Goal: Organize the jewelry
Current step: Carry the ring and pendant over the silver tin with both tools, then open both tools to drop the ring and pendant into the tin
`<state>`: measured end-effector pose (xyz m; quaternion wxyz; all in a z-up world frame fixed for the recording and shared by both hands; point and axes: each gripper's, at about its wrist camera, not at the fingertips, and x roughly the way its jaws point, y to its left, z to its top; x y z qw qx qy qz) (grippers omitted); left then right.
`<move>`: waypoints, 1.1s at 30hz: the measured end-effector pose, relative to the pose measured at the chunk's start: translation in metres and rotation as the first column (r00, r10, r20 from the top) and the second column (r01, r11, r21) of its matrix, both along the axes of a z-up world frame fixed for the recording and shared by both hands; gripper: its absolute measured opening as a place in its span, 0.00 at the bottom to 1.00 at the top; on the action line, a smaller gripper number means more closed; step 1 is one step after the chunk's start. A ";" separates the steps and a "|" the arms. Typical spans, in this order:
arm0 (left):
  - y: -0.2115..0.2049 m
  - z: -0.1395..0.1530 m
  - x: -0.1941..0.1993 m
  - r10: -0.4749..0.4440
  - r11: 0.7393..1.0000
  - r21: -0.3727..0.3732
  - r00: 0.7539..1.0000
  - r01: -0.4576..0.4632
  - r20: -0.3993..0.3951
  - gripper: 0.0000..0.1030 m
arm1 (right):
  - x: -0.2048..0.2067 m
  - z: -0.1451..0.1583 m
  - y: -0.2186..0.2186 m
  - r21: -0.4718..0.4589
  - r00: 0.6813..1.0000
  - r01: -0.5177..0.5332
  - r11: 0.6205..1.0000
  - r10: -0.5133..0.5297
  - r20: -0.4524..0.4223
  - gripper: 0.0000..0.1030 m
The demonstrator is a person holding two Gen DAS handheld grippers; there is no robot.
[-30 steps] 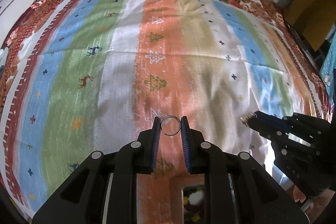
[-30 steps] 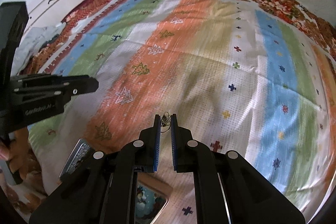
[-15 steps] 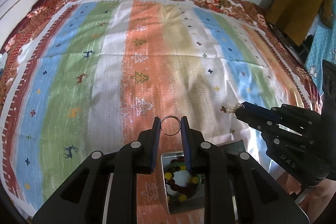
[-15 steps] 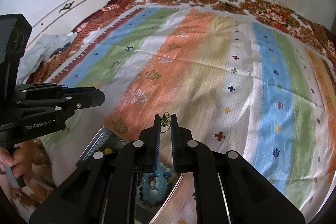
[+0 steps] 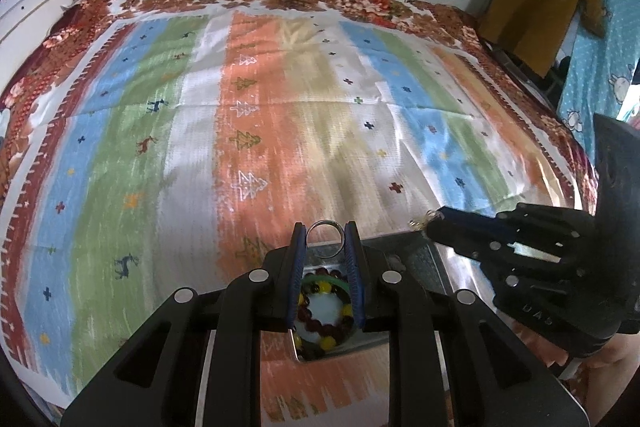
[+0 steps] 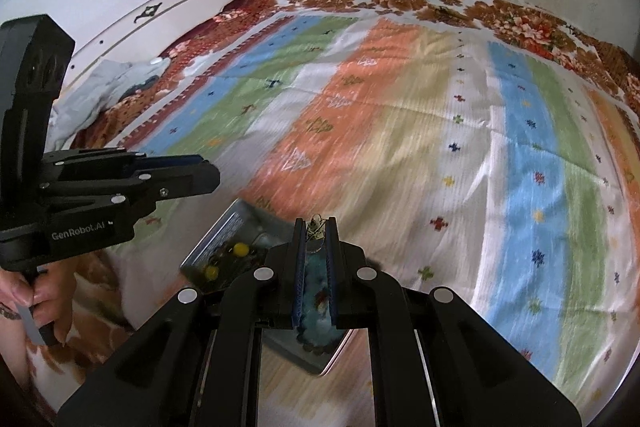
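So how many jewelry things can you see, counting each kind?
Silver rings: 1, held in the left hand-held gripper.
Small earring pieces: 1, held in the right hand-held gripper.
Bead bracelets: 1, in the metal tin.
Total: 3.

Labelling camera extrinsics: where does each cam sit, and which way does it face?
Left wrist: sits behind the left gripper, looking forward and down over the striped patterned bedspread toward the wall; its fingers pinch a thin silver ring above a metal tin of red and yellow beads; the right gripper enters from the right.
Right wrist: sits behind the right gripper, same heading; it pinches a small gold earring; the left gripper and a hand show at left.
Shared: bedspread, tin, both grippers.
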<state>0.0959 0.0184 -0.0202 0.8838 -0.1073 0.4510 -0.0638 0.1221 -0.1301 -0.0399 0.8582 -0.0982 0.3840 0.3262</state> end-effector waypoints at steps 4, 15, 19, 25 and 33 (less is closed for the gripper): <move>-0.004 -0.001 -0.012 -0.008 1.000 -0.003 1.000 0.008 0.006 0.19 | -0.008 -0.003 0.000 0.001 1.000 -0.013 1.000 0.013 -0.007 0.10; -0.007 -0.010 -0.015 -0.014 1.000 -0.027 0.999 0.013 -0.036 0.21 | -0.014 -0.008 -0.007 0.027 0.999 -0.013 1.000 0.015 -0.047 0.17; -0.003 -0.009 -0.016 0.013 0.999 -0.033 0.999 -0.014 -0.031 0.28 | -0.018 -0.007 -0.010 0.041 0.999 -0.012 0.999 0.014 -0.042 0.35; 0.009 -0.007 -0.024 0.064 0.997 -0.031 0.998 -0.065 -0.021 0.36 | -0.028 -0.003 -0.019 0.047 1.000 0.011 0.999 -0.011 -0.006 0.51; 0.014 -0.004 -0.046 0.069 0.995 -0.069 0.998 -0.068 0.002 0.62 | -0.044 -0.001 -0.039 0.047 0.998 0.036 0.998 -0.038 0.048 0.67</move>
